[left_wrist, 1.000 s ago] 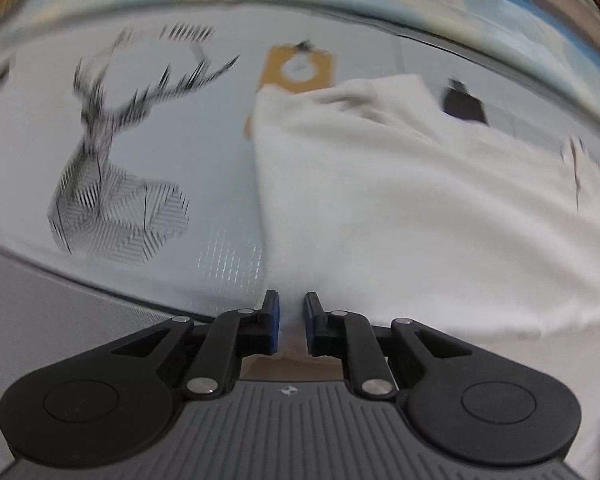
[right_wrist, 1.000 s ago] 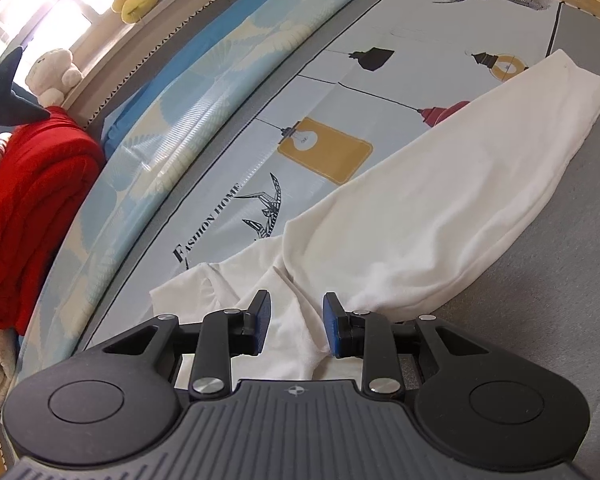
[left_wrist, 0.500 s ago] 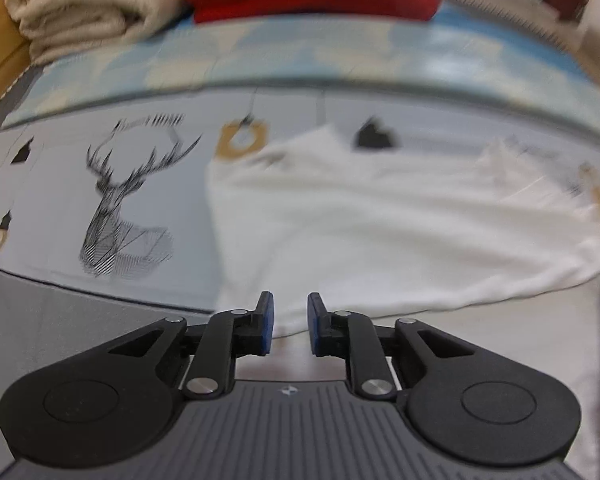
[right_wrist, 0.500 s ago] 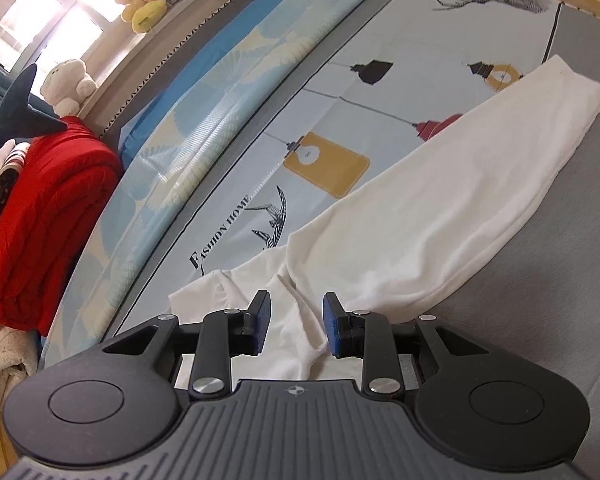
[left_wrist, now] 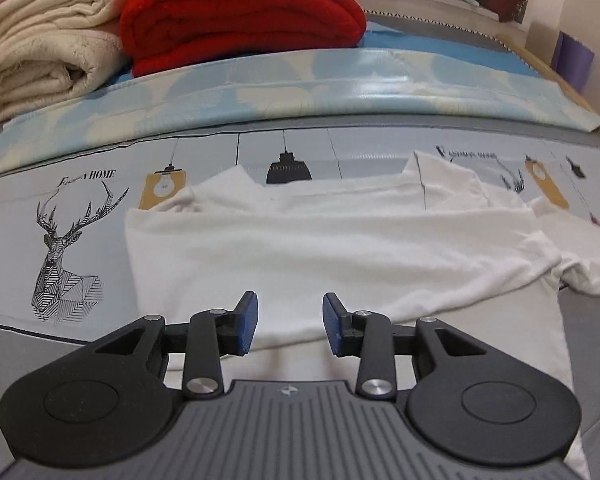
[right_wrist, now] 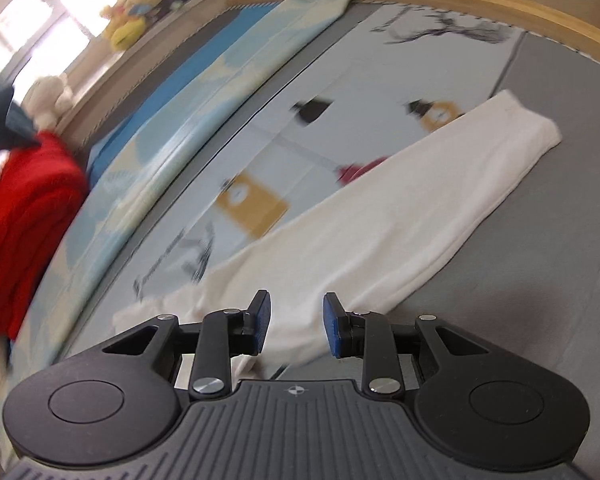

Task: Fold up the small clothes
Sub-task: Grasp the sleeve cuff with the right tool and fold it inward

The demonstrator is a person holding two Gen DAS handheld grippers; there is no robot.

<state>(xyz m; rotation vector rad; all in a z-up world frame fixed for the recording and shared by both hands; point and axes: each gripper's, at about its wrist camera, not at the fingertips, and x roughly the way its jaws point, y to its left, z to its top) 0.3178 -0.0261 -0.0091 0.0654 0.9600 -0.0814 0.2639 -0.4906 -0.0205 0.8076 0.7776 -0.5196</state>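
1. A bed (left_wrist: pixel 80 240) with a printed sheet carries a white shirt (left_wrist: pixel 320 248), spread flat.
2. The left gripper (left_wrist: pixel 287 326), jaws just widened and empty, hovers over the shirt's near edge.
3. The right gripper (right_wrist: pixel 295 326), jaws apart and empty, hangs above the shirt's sleeve (right_wrist: pixel 420 216).

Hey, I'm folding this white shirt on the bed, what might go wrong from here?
The left tool has just been opening with nothing gripped, so the folded white shirt may spring loose. The long sleeve stretches away unfolded across the mat; dragging it might bunch the body. The right-wrist view is blurred, so a hasty grasp may miss.
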